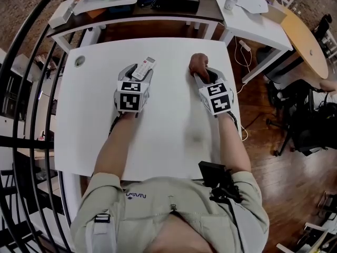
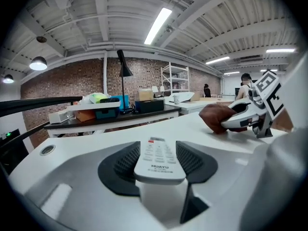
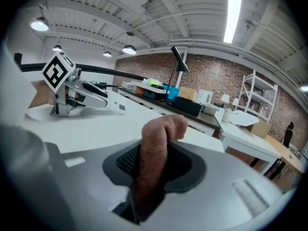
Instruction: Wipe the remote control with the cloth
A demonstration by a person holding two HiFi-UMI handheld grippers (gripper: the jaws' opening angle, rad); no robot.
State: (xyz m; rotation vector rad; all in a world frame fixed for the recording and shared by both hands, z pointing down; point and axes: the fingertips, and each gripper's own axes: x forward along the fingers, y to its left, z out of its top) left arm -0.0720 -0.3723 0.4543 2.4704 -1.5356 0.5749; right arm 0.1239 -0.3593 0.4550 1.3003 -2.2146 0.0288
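Nearest to me, the front part of the white worktop point(image 1: 168, 141) is bare. Beyond it both tools are low over the middle of the worktop, side by side and well apart.

The left tool point(image 1: 138, 74) is closed on the remote control point(image 2: 156, 158). The pads press its two long sides at the near end, the button face looks up, and the rest of the body sticks out toward the far edge, on the left half of the worktop. The right tool point(image 1: 204, 77) is closed on the cloth point(image 3: 154, 153). One brownish fold is pinched between the pads, and a soft bunch of it stands out in front, not far from the far right corner. I cannot tell if the bunch touches the surface.

I judge that the wiping is not yet begun, because cloth and remote control are apart. To do it well, I think I must:
- bring the right tool across to the left until only the free bunch lies on the buttons
- draw it along the length with light pressure
- not let the hard tips of the right tool touch the remote control

The left grip is at one end only, so a strong push could turn the remote control between the pads.

Behind the far edge stands a dark desk point(image 1: 137, 7) with boxes.
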